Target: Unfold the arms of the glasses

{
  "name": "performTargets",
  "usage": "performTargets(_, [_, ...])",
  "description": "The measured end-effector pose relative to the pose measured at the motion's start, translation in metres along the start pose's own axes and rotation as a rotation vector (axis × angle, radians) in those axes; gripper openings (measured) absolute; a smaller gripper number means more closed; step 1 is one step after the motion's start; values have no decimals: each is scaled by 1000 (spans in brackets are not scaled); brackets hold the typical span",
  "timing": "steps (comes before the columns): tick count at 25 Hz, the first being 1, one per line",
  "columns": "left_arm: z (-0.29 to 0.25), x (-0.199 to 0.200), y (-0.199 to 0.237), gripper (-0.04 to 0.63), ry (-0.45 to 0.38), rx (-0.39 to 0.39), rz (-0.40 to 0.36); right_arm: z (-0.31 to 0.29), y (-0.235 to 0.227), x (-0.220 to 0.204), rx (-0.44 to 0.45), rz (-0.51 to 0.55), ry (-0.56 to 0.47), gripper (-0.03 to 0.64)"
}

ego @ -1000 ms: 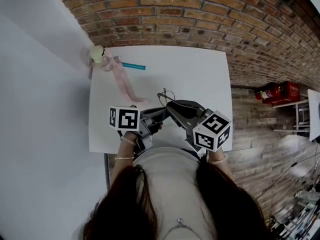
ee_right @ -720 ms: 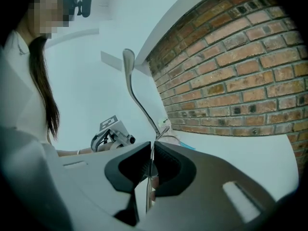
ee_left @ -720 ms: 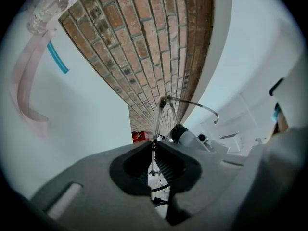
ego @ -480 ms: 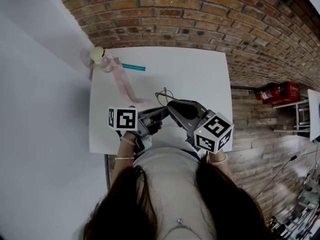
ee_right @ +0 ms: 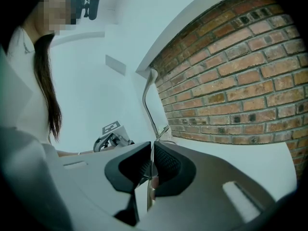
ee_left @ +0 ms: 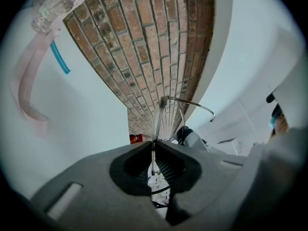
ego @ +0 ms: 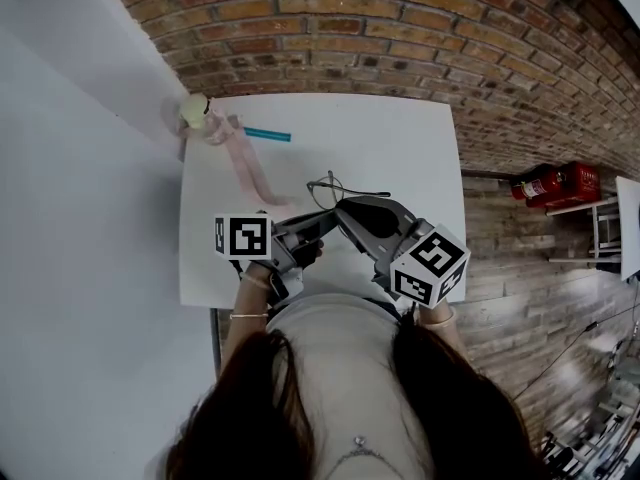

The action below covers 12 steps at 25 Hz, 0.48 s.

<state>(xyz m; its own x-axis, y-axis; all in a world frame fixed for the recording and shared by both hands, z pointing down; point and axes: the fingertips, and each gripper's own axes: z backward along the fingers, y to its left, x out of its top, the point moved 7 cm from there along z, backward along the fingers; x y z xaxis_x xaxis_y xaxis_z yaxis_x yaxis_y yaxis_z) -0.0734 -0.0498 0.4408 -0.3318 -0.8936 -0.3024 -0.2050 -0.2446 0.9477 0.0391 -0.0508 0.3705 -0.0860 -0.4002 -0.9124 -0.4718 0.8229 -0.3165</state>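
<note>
Thin dark wire-framed glasses (ego: pixel 326 185) hang above the white table (ego: pixel 400 148), held between both grippers. In the head view one arm sticks out to the right from the frame. My left gripper (ego: pixel 322 220) is shut on a thin part of the frame; in the left gripper view the glasses (ee_left: pixel 179 100) rise from the closed jaws (ee_left: pixel 153 146) and a curved arm reaches right. My right gripper (ego: pixel 340 206) is shut on another wire part; in the right gripper view (ee_right: pixel 152 150) a glasses arm (ee_right: pixel 146 93) stands up from the jaws.
A pink ribbon (ego: pixel 245 163) tied to a small pale object (ego: pixel 194 110) lies at the table's far left corner, with a teal stick (ego: pixel 267 134) beside it. A brick wall (ego: pixel 400 38) runs behind the table. Red fire extinguishers (ego: pixel 555 183) stand on the floor at right.
One arm of the glasses has swung out and now points right. The glasses have risen slightly away from me. Both grippers keep their hold; the right cube shifted a little.
</note>
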Motion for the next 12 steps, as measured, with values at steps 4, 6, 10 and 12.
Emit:
performTargets(4, [0,1,1,21,-5,-4,4,0,0,2,-4,8,-9,25])
performTargets(6, [0,2,1,21,-7,-6,10,1,0,3,-7,11,-11,25])
performTargets(10, [0,1,2,21,-18,-10,26,3,0,6,-11,16,-19,25])
performTargets(12, [-1,1,-1,21,-30,-31,59,4,0,5,-11,15,-28,25])
